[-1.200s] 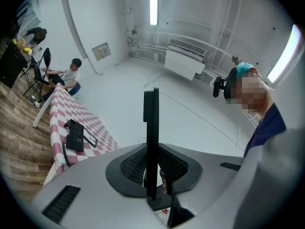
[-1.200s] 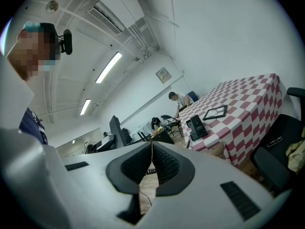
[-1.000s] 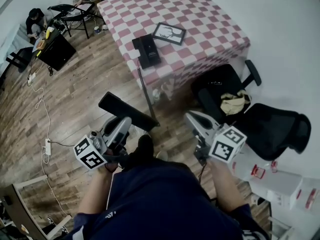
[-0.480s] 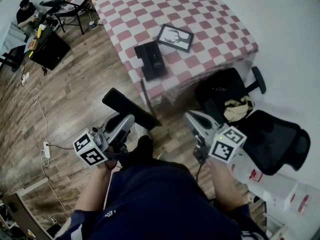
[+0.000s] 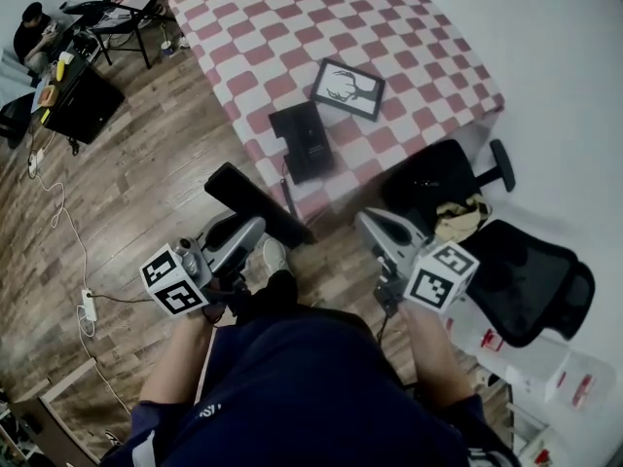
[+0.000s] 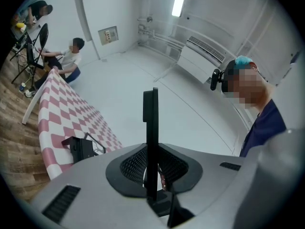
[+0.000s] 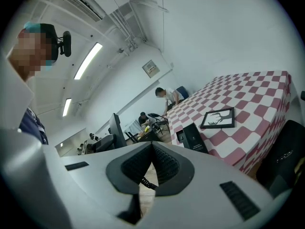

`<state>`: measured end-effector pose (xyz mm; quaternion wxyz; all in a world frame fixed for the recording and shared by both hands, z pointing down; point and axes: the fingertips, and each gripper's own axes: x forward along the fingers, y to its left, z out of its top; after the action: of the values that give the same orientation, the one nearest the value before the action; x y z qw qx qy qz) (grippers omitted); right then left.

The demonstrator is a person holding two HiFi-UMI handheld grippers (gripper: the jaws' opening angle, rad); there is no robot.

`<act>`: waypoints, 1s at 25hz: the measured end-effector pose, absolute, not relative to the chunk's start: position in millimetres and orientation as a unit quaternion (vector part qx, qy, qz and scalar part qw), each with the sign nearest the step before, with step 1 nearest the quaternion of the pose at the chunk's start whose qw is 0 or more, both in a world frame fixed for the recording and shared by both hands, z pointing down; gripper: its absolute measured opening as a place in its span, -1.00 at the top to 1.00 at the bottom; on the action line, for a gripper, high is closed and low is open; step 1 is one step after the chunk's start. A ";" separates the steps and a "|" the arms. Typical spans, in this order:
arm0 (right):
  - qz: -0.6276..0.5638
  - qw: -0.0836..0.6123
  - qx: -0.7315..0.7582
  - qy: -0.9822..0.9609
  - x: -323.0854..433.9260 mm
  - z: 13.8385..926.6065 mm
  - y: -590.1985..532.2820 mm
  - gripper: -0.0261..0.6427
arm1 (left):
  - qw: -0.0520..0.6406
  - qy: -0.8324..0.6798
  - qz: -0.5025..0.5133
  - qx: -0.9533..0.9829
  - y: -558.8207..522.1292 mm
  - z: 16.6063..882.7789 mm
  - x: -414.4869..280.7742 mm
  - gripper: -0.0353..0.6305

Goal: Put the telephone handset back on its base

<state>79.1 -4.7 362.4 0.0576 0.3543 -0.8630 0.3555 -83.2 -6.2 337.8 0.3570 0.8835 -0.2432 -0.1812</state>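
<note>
A black telephone handset [image 5: 255, 203] is clamped in my left gripper [image 5: 241, 233], held in the air over the wooden floor short of the table. In the left gripper view the handset [image 6: 151, 123] stands edge-on between the pads. The black phone base [image 5: 304, 142] lies near the front edge of the red-and-white checked table [image 5: 253, 27]; it also shows as the base [image 6: 80, 148] and the base [image 7: 193, 137]. A coiled cord [image 7: 144, 181] hangs below. My right gripper [image 5: 372, 224] is shut and empty, level with the left one, right of the handset.
A framed deer picture [image 5: 348, 89] lies on the cloth just right of the base. Two black office chairs [image 5: 443, 178] [image 5: 533, 275] stand to the right of the table. People sit at desks [image 5: 58, 56] at the far left. Cables and a power strip [image 5: 90, 305] lie on the floor.
The table and the phone base have come nearer and lower in the head view. Both grippers keep their places in the frame, the handset still held.
</note>
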 end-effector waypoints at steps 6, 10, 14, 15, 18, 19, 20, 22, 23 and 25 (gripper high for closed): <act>0.352 0.063 0.365 -0.860 62.8 362.0 -34.1 0.88 | 0.352 -0.230 -0.174 0.891 -41.7 337.8 -99.4 0.62; 0.350 0.068 0.374 -0.856 58.6 362.3 -47.4 0.88 | 0.352 -0.225 -0.177 0.891 -55.8 338.2 -106.2 0.62; 0.348 0.071 0.379 -0.855 56.2 361.1 -58.1 0.88 | 0.355 -0.225 -0.179 0.889 -61.3 341.4 -110.5 0.62; 0.348 0.071 0.380 -0.854 55.8 361.2 -60.3 0.88 | 0.356 -0.227 -0.179 0.889 -62.0 342.7 -111.6 0.62; 0.349 0.078 0.383 -0.852 56.0 366.0 -66.5 0.88 | 0.359 -0.234 -0.179 0.885 -64.5 348.5 -114.6 0.62; 0.351 0.081 0.384 -0.850 56.3 368.6 -68.5 0.88 | 0.361 -0.237 -0.180 0.884 -65.7 350.6 -115.4 0.62; 0.354 0.083 0.383 -0.849 56.5 371.3 -70.8 0.88 | 0.363 -0.240 -0.181 0.882 -67.0 352.6 -115.9 0.62; 0.359 0.084 0.380 -0.848 57.1 376.1 -75.3 0.88 | 0.365 -0.246 -0.181 0.879 -69.4 356.3 -115.6 0.62; 0.361 0.084 0.377 -0.849 57.7 378.3 -77.4 0.88 | 0.366 -0.249 -0.180 0.878 -70.1 358.1 -114.8 0.62; 0.365 0.084 0.371 -0.850 59.8 382.3 -82.0 0.88 | 0.366 -0.255 -0.176 0.877 -71.9 362.3 -111.8 0.62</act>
<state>59.8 -82.0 382.3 0.0841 0.3713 -0.8496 0.3651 -111.8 -71.9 362.3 0.3660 0.8774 -0.2551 -0.1763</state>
